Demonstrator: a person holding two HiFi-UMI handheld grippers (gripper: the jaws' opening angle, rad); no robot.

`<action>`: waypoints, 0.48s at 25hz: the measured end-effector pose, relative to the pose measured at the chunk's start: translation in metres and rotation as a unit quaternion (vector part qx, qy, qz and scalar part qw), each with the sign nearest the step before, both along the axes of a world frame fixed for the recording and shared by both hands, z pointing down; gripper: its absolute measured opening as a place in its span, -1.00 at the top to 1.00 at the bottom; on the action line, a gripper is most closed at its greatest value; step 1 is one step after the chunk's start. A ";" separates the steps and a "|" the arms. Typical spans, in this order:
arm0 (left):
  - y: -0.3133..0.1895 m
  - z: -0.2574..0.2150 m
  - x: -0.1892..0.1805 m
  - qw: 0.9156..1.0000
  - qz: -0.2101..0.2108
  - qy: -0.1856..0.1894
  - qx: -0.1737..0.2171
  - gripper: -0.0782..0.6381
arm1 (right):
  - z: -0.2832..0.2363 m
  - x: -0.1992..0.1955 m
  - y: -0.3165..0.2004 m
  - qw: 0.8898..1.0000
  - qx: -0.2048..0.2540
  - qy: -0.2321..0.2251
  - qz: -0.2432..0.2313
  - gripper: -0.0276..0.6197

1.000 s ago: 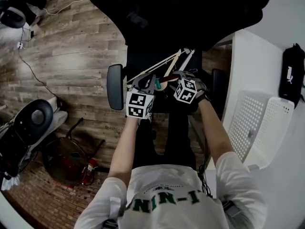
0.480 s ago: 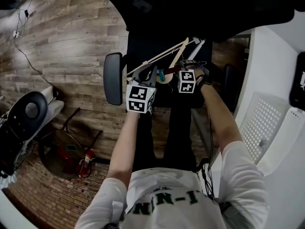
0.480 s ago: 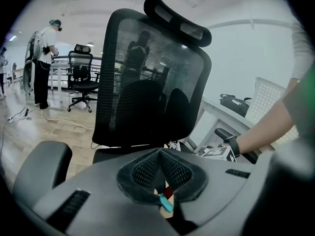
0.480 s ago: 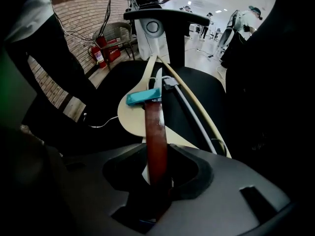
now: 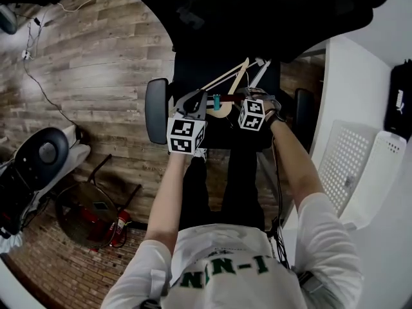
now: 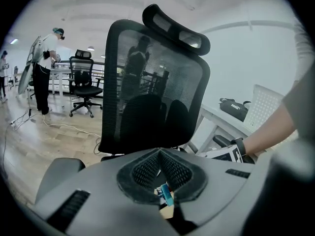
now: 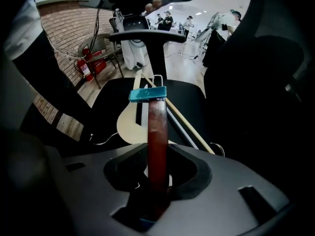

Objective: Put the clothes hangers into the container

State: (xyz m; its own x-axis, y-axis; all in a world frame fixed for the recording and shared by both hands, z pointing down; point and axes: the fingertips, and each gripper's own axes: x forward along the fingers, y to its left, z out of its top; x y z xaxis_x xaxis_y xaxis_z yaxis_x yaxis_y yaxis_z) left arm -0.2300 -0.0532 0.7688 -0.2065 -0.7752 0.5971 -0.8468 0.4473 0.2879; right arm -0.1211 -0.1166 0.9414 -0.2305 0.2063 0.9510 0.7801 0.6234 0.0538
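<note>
Dark red hanger (image 7: 157,132) over the office chair seat (image 5: 193,76). Its long axis runs straight out along the right gripper (image 7: 158,157), teal clip (image 7: 147,94) at the far end. The jaws have just been closing and the pads pinch the bar.

Left gripper (image 6: 158,154): pads meet at the tips, clip glimpsed behind them, grip unclear.

Only the head view shows the white perforated basket (image 5: 347,163).
</note>
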 end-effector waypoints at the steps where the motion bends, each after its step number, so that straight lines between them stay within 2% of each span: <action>1: 0.002 -0.007 -0.002 1.000 -0.002 -0.003 0.002 0.77 | -0.010 -0.004 0.000 1.000 -0.006 -0.005 0.013 0.49; 5: 0.010 -0.034 -0.012 1.000 -0.010 -0.011 0.009 0.77 | -0.054 -0.022 -0.001 0.997 -0.024 -0.039 0.065 0.49; 8: 0.024 -0.033 -0.003 1.000 -0.013 -0.010 0.007 0.77 | -0.068 -0.021 0.010 0.991 -0.046 -0.066 0.103 0.49; 10: 0.036 -0.033 -0.001 1.000 -0.011 -0.022 0.014 0.77 | -0.080 -0.026 0.023 0.984 -0.063 -0.095 0.134 0.49; 12: 0.043 -0.051 -0.008 0.998 -0.003 -0.049 0.026 0.77 | -0.110 -0.041 0.029 0.973 -0.078 -0.133 0.170 0.49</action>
State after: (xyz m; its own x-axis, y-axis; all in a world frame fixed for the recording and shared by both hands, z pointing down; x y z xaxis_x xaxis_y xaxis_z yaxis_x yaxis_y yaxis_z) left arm -0.2377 -0.0106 0.7175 -0.2672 -0.8030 0.5327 -0.8690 0.4397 0.2269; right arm -0.1620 -0.0879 0.8319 -0.5443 0.2113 0.8118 0.4982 0.8600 0.1101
